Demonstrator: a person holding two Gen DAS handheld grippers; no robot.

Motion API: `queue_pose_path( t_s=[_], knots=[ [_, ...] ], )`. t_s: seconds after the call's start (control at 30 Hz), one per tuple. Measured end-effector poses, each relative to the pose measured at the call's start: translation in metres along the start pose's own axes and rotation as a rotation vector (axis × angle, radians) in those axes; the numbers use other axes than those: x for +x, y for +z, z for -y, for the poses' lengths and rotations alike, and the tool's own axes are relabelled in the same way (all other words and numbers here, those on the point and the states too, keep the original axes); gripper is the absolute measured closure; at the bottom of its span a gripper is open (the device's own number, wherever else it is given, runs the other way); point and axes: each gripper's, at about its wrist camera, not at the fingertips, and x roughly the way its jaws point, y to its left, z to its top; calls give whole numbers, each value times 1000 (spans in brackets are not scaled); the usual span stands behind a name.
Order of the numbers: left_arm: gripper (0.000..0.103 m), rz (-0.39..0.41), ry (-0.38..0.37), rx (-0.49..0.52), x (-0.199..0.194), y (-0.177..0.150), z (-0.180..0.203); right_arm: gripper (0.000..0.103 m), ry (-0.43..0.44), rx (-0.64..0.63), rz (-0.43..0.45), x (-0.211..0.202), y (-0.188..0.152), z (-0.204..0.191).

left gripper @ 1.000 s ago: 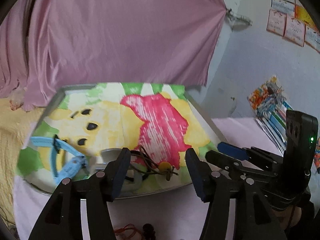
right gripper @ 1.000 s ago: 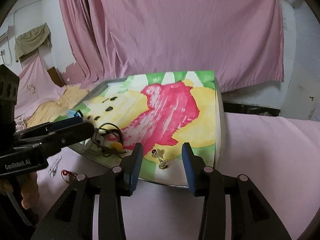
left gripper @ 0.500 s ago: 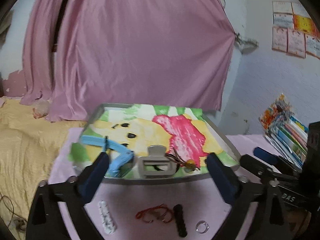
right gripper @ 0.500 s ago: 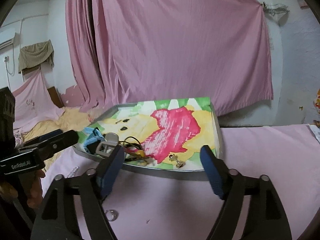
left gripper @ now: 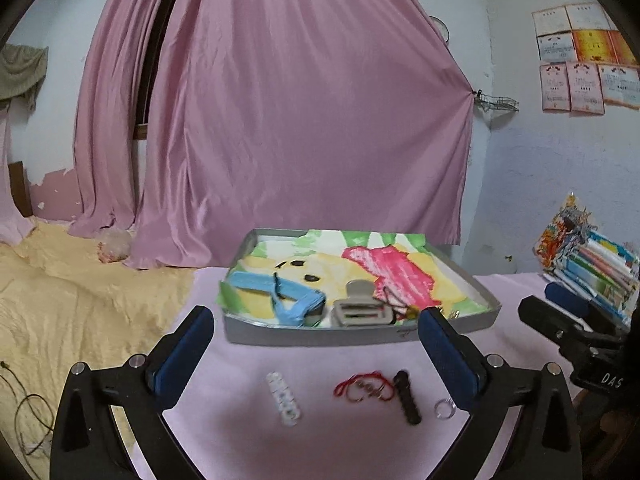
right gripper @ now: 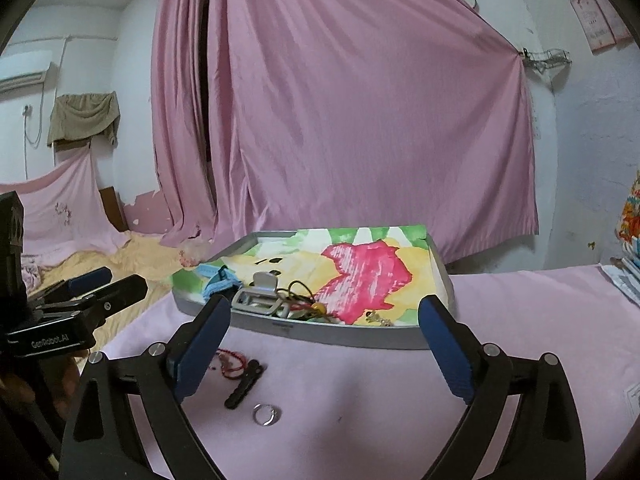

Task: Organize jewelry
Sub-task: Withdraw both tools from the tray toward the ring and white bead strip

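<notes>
Claws both wide and empty: left claw [left gripper: 316,354], right claw [right gripper: 322,344], held back above the tabletop [right gripper: 360,408], likely to survey what is left. Tray [left gripper: 320,336] holds blue strap [left gripper: 280,292], clip [left gripper: 360,312], cords. Loose in front: ring [right gripper: 266,415], red cord [left gripper: 360,388], black clip [left gripper: 407,396], white piece [left gripper: 283,398]. Versus a second ago: claws were half closed, close over the tray; now both are back and opened.

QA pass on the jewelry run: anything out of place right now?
Yes. Four pieces lie loose on the pink cloth in front of the tray: white beaded strip, red cord, black clip, silver ring. Both tools are open and empty.
</notes>
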Motion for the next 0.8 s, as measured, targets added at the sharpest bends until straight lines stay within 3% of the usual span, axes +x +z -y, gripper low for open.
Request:
queue_pose_path(
  t_s=[0.4, 0.8],
  knots=[
    [1, -57, 43, 59, -11, -22, -16, 10, 13, -75, 10, -19, -11, -23],
    [1, -181, 42, 94, 6, -33, -23, 10, 7, -74, -102, -7, -25, -23]
  ],
)
